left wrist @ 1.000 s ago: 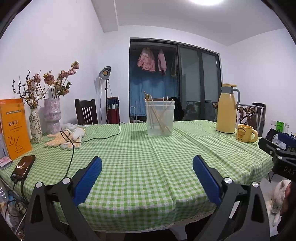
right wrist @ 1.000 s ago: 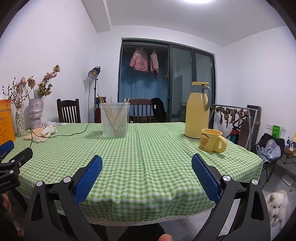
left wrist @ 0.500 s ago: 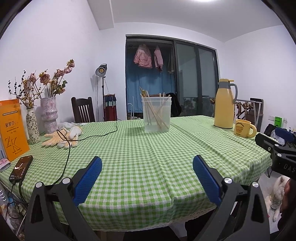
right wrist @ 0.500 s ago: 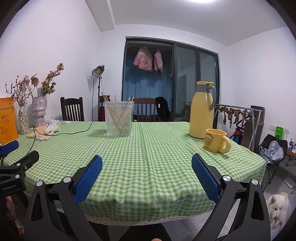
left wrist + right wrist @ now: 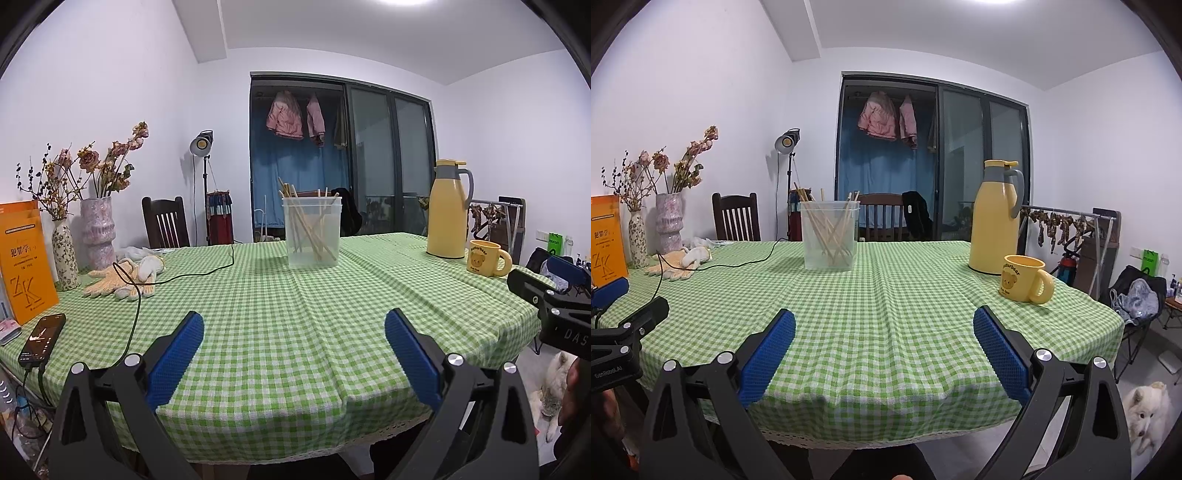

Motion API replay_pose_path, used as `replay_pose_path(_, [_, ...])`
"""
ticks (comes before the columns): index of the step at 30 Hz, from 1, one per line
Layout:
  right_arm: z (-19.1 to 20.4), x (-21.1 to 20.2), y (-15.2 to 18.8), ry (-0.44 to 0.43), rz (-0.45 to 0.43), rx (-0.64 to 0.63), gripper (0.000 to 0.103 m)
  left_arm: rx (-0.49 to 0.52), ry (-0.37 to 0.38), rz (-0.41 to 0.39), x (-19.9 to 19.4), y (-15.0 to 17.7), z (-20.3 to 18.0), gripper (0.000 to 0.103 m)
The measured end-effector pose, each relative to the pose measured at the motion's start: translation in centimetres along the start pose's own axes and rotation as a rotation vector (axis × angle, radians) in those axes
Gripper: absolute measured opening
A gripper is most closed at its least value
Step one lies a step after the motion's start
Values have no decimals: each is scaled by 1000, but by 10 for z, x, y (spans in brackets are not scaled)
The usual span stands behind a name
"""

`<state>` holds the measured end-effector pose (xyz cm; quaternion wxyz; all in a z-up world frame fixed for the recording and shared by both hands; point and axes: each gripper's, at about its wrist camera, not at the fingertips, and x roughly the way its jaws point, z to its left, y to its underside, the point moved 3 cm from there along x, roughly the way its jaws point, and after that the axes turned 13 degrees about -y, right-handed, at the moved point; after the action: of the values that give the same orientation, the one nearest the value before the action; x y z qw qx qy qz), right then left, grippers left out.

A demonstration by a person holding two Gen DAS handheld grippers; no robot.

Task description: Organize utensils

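Observation:
A clear plastic container (image 5: 311,233) holding several wooden chopsticks (image 5: 308,230) stands upright at the far middle of the green checked table (image 5: 280,317); it also shows in the right wrist view (image 5: 829,235). My left gripper (image 5: 294,332) is open and empty, held over the table's near edge, well short of the container. My right gripper (image 5: 883,330) is open and empty too, over the near edge to the right. Each gripper shows at the edge of the other's view.
A yellow thermos (image 5: 995,218) and a yellow mug (image 5: 1025,278) stand at the right. Work gloves (image 5: 125,277), a black cable (image 5: 177,278), a phone (image 5: 42,338), two vases (image 5: 96,232) and an orange book (image 5: 24,258) are at the left. A white dog (image 5: 1148,413) sits on the floor at the right.
Both grippers have dropped lower, toward table height, and drifted slightly; the table top looks flatter. Both stay open and empty. Nothing on the table has moved.

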<state>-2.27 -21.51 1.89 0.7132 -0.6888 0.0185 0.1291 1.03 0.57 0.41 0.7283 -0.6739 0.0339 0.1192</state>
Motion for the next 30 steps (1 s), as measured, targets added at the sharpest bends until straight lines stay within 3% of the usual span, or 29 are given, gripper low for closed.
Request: replay_pose_path(30, [1,5,3,-10,27,-2,93,-4,-3,8,-1,1,3,95])
